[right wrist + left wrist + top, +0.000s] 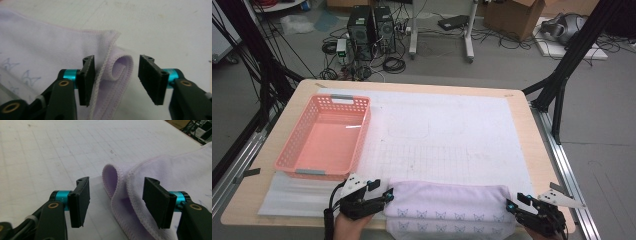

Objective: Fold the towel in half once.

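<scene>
A folded lilac towel (451,206) lies along the near edge of the table (532,145), between my two claws. My left claw (388,196) sits at its left end, jaws apart, the looped hem (112,182) loose between them. My right claw (512,206) gapes likewise around the right corner (117,65), gripping nothing. The high view adds a pink basket (326,137), far left.

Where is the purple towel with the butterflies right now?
In the high view the folded towel lies at the near edge of the table, between the left tool and the right tool, just right of the pink basket.
</scene>
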`<move>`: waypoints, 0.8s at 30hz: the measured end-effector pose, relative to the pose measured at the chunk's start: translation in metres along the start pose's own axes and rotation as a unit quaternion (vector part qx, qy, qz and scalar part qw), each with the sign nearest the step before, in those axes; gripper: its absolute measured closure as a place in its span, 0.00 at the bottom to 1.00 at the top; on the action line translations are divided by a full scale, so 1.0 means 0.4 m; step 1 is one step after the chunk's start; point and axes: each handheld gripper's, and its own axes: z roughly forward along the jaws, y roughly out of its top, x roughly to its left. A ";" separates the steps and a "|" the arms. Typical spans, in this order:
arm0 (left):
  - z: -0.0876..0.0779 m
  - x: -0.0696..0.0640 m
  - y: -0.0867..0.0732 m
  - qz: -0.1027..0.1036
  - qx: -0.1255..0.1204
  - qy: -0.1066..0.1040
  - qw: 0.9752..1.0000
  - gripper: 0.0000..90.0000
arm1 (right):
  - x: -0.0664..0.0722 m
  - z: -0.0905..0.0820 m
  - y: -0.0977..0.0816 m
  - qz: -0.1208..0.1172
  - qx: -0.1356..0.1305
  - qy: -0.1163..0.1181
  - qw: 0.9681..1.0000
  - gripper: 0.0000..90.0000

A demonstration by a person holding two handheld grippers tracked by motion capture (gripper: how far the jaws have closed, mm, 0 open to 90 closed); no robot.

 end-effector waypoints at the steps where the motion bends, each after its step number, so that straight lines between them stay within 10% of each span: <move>1: 0.009 0.000 0.002 0.004 0.008 -0.004 1.000 0.40 | 0.000 0.010 0.001 0.001 0.005 0.000 1.000 0.47; 9: 0.053 -0.001 0.020 0.021 0.061 -0.037 0.997 0.40 | -0.014 0.060 0.011 -0.012 0.045 0.008 0.999 0.45; 14: 0.063 -0.033 0.016 0.086 0.071 -0.018 0.994 0.51 | -0.009 0.061 0.023 -0.020 0.065 0.035 0.997 0.76; 18: 0.072 -0.030 0.026 0.072 0.084 -0.042 0.993 0.89 | -0.009 0.065 0.031 -0.029 0.075 0.053 0.995 0.85; 24: 0.081 -0.019 0.046 0.064 0.074 -0.042 0.994 0.92 | -0.024 0.075 0.041 -0.027 0.063 0.062 0.996 0.88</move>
